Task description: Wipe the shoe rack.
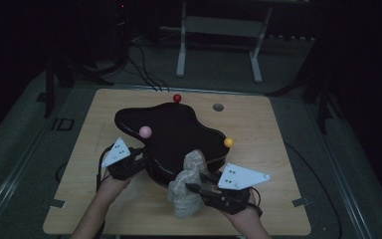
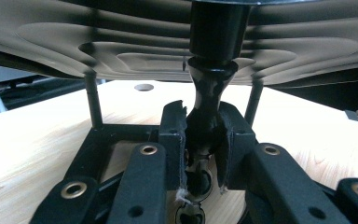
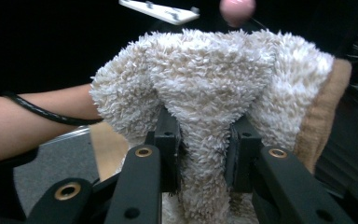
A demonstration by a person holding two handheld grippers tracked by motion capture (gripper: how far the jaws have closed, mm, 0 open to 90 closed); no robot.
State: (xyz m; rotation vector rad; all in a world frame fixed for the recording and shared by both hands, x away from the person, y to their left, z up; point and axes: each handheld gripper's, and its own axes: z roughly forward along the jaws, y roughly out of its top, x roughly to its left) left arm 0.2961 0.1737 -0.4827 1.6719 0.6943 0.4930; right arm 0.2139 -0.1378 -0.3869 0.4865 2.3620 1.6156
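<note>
From up high I see my left gripper point(image 1: 142, 158) at about 8 o'clock on the wooden table point(image 1: 258, 124). It sits right at the near left edge of the black wavy tray point(image 1: 179, 129). In the left gripper view my two black jaws pinch a shiny black leg point(image 2: 208, 109) that stands under the tray. The leg goes up to the tray's rippled underside point(image 2: 121, 42). Two thin black posts point(image 2: 92, 98) stand just beside it, one on each side.

The tray fills the middle of the table. A pink ball point(image 1: 145, 132) sticks up at its 9 o'clock side, near my left gripper. A red ball point(image 1: 177, 98) sits at its 12 o'clock edge. A yellow ball point(image 1: 228, 142) sits at its 3 o'clock edge. A small grey round spot point(image 1: 218, 107) lies on the table near 1 o'clock, apart from the tray.

My right gripper point(image 1: 193, 188) is at about 5 o'clock. Its jaws squeeze a fluffy cream towel point(image 1: 186, 184). The towel is bunched up and touches the near edge of the tray. In the right gripper view the fuzzy towel point(image 3: 214, 93) bulges over the jaws, with a fold pinched tight between them. It has a tan edge point(image 3: 324, 112) at the right.
</note>
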